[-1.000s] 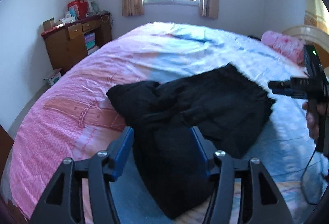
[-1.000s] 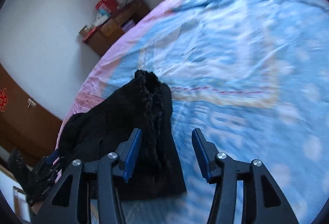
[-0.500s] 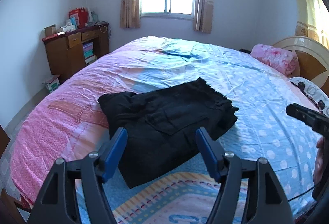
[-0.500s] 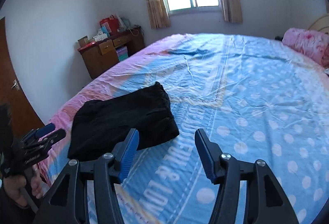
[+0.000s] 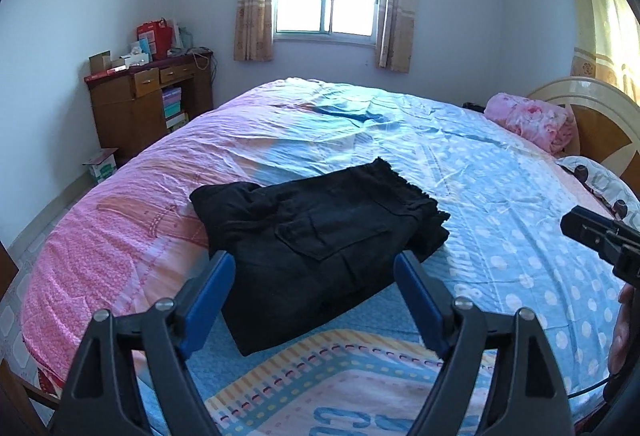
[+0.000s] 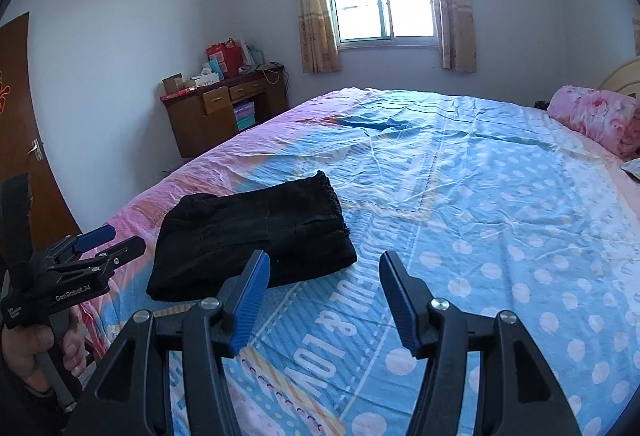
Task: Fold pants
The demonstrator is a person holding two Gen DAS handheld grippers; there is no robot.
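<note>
Left wrist view shows the soft black cloth pants [image 5: 320, 244] lying folded in a thick, flat bundle near the front edge of the big bed with the pink and blue sheet [image 5: 500, 195]. The left gripper [image 5: 316, 300] hangs just above the bundle and its jaws are opening, with nothing pinched between them. The right gripper [image 6: 324, 300] is apart too and holds nothing. The pants look light and floppy, so they would sag if picked up by one spot. A good place to grab seems to be the thick folded edge, with both layers pinched together.
</note>
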